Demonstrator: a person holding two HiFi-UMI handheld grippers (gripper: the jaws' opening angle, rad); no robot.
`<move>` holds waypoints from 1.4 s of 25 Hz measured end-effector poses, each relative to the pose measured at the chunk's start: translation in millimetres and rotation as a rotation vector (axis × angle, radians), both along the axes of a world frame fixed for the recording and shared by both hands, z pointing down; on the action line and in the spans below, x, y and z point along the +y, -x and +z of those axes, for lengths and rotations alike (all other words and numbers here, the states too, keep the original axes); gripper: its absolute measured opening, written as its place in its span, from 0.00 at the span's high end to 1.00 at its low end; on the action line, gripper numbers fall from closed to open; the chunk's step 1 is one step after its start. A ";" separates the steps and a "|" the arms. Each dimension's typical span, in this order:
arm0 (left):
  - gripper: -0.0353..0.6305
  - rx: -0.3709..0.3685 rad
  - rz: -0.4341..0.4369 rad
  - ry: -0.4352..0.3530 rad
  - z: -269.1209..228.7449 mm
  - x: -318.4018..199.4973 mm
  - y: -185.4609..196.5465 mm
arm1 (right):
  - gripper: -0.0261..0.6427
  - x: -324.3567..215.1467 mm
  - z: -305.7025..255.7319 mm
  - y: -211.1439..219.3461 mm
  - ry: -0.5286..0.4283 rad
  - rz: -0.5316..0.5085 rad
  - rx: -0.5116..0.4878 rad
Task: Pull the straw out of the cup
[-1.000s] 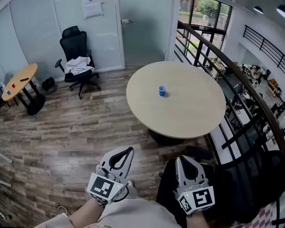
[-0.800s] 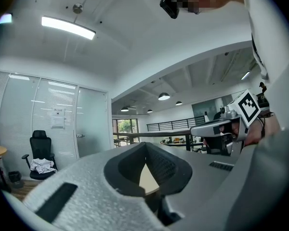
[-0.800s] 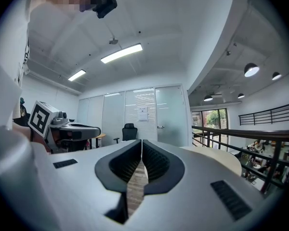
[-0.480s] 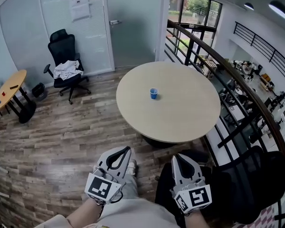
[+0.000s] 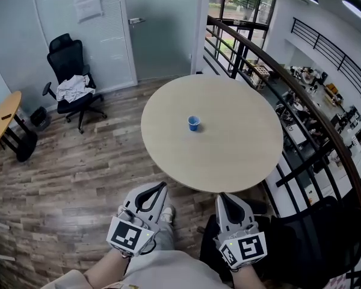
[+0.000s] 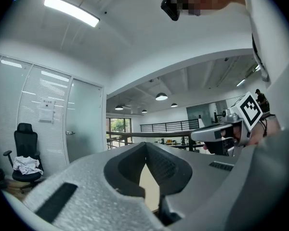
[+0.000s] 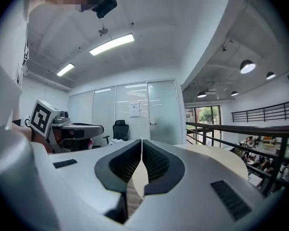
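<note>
A small blue cup (image 5: 194,123) stands near the middle of the round beige table (image 5: 240,155); it is too small here to make out a straw. My left gripper (image 5: 162,186) and right gripper (image 5: 221,195) are held side by side in front of the table's near edge, well short of the cup. Both point level toward the table. In the left gripper view the left gripper (image 6: 146,143) has its tips together, with nothing between them. In the right gripper view the right gripper (image 7: 141,141) is likewise shut and empty. The cup is hidden in both gripper views.
A black metal railing (image 5: 289,83) curves round the table's right side, with a drop to a lower floor beyond. A black chair (image 5: 316,239) sits at lower right. A black office chair (image 5: 68,71) and a small wooden table (image 5: 3,116) stand at far left on the wood floor.
The table and cup have come nearer in the head view. Both grippers have advanced together, from over the floor up to the table's near edge. Both stay shut.
</note>
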State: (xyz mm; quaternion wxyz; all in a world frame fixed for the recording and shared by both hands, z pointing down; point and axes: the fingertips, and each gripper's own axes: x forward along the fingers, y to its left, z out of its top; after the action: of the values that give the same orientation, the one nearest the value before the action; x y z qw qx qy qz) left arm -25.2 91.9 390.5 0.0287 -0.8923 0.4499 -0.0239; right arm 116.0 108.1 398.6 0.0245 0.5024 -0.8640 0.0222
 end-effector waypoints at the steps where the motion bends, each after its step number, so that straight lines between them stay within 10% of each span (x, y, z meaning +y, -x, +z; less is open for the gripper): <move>1: 0.93 0.005 0.005 0.008 1.6 -12.4 2.2 | 0.93 -12.9 1.9 3.4 0.006 0.002 0.003; 35: 0.93 0.048 0.211 0.036 -12.6 -318.5 43.0 | 0.92 -318.7 -24.3 80.0 0.038 0.145 0.046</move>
State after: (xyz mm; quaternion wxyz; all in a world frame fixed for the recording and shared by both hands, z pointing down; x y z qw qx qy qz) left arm -68.2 -226.7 377.9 0.0042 -0.9354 0.3535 -0.0073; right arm 36.0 -210.6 374.3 0.0520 0.5637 -0.8239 0.0286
